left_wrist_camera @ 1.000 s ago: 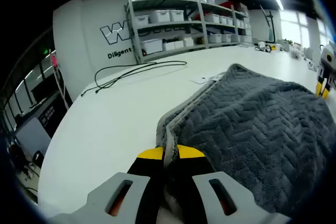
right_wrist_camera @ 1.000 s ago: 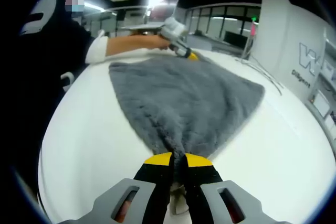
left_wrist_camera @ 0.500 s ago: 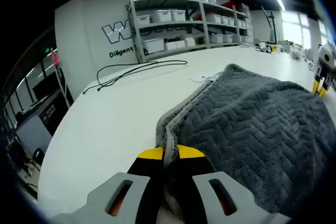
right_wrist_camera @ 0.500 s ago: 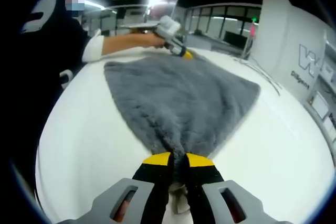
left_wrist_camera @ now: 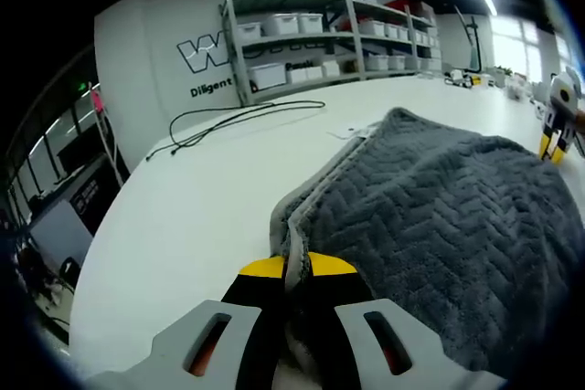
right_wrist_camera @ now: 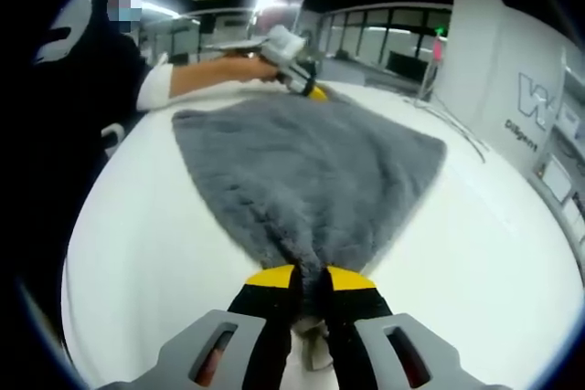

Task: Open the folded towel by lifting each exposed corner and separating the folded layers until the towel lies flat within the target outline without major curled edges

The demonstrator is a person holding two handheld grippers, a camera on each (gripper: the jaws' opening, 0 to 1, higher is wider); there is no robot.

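Observation:
A dark grey towel [left_wrist_camera: 439, 216] with a zigzag pile lies spread over the white table [left_wrist_camera: 192, 207]. My left gripper [left_wrist_camera: 297, 268] is shut on one of its corners, with the lighter edge band pinched between the yellow-tipped jaws. In the right gripper view the same towel [right_wrist_camera: 302, 171] fans out away from my right gripper [right_wrist_camera: 309, 279], which is shut on the opposite corner. My left gripper [right_wrist_camera: 306, 89] shows at the towel's far end, held by a hand. My right gripper [left_wrist_camera: 553, 143] shows at the right edge of the left gripper view.
A black cable [left_wrist_camera: 238, 121] trails over the table beyond the towel. Metal shelves [left_wrist_camera: 320, 34] with white bins stand against the back wall. A person's dark sleeve [right_wrist_camera: 82, 89] is on the left in the right gripper view. White table [right_wrist_camera: 494, 253] lies bare to the right.
Both grippers stay shut on their corners. The towel has spread slightly wider and flatter between them, with the far left gripper drifting a little further off.

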